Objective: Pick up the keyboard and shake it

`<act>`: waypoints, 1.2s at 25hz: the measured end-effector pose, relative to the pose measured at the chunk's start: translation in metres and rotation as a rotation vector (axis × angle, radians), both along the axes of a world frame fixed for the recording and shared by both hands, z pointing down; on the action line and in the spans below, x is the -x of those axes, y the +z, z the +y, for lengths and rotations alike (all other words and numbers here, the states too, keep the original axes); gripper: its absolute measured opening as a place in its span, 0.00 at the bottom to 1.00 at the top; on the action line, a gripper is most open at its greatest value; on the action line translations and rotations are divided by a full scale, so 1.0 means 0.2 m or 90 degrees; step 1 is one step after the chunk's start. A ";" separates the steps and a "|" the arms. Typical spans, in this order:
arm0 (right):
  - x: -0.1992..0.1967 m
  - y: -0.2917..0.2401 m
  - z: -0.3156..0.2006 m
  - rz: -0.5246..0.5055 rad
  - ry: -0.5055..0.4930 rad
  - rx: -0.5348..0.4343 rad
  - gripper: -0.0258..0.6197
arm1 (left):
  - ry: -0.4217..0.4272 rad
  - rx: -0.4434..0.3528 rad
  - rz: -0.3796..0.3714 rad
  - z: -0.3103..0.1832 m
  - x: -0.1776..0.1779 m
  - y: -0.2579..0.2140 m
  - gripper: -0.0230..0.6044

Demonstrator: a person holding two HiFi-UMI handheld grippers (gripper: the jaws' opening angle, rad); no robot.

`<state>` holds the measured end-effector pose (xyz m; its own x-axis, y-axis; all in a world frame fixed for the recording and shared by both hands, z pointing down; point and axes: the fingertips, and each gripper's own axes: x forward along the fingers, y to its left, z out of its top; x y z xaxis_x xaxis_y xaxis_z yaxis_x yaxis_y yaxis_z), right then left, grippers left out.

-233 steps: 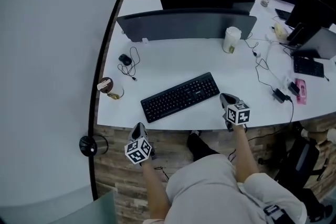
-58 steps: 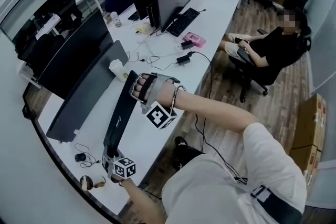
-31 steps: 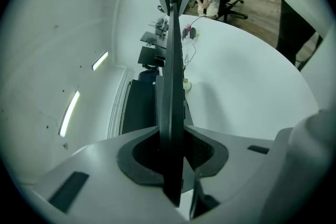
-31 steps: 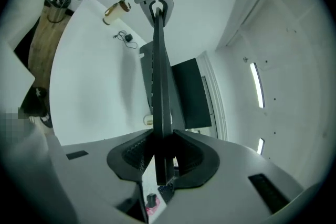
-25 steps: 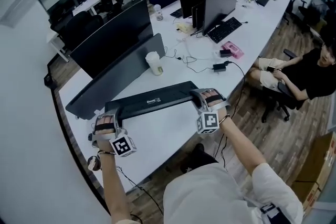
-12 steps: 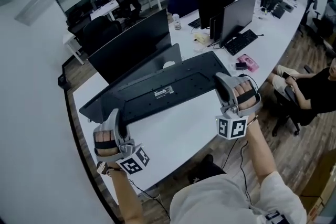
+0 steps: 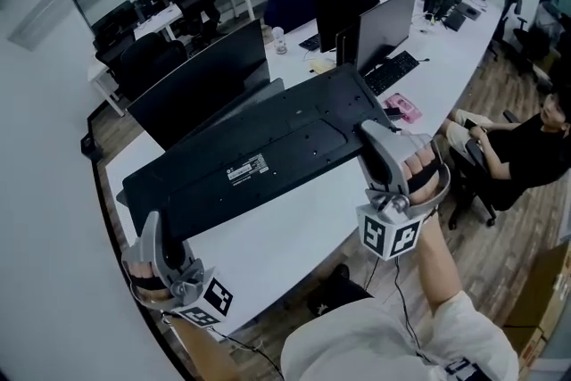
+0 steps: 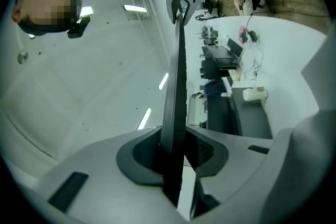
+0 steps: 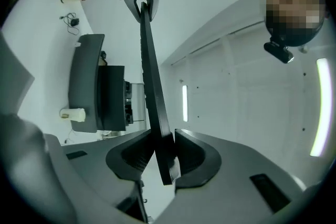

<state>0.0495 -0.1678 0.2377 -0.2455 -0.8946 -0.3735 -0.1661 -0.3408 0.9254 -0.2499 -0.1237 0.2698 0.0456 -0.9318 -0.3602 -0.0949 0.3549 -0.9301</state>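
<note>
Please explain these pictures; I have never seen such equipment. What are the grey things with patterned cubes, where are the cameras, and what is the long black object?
No robot: a person holds a gripping tool in each hand, the left tool and the right tool. The wide picture comes from a camera on the person's head; the other two from cameras riding on the tools. Each tool clamps one end of a black keyboard, lifted above the white desk, underside towards the head camera. The right tool's jaws have just been opening slightly, keyboard between them. A monitor stands on the desk.
</note>
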 end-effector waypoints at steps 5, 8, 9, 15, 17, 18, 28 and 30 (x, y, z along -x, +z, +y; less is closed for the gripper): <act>0.02 0.40 -0.15 0.068 -0.022 0.209 0.24 | 0.010 0.200 -0.027 -0.09 0.01 0.37 0.22; 0.01 0.69 -0.24 0.086 -0.026 0.304 0.24 | 0.017 0.300 -0.022 -0.18 0.00 0.66 0.22; 0.00 0.78 -0.26 0.091 -0.024 0.327 0.24 | 0.020 0.326 -0.019 -0.20 -0.01 0.75 0.22; -0.02 1.20 -0.34 0.104 -0.018 0.437 0.24 | 0.023 0.426 -0.010 -0.22 -0.06 1.13 0.21; -0.04 1.32 -0.35 0.090 -0.022 0.461 0.24 | 0.024 0.435 -0.023 -0.21 -0.07 1.17 0.22; -0.04 1.38 -0.35 0.074 -0.026 0.470 0.23 | 0.021 0.432 -0.036 -0.21 -0.07 1.16 0.22; 0.00 1.40 -0.24 -0.045 0.000 0.385 0.23 | 0.044 0.357 -0.122 -0.27 -0.03 0.94 0.23; 0.00 1.26 -0.26 -0.021 0.005 0.342 0.23 | 0.040 0.320 -0.091 -0.26 -0.01 0.90 0.23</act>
<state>0.0503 -0.2191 0.4891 -0.2343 -0.9634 0.1302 -0.1970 0.1782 0.9641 -0.2471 -0.1754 0.4502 0.1229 -0.9817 0.1452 0.0389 -0.1414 -0.9892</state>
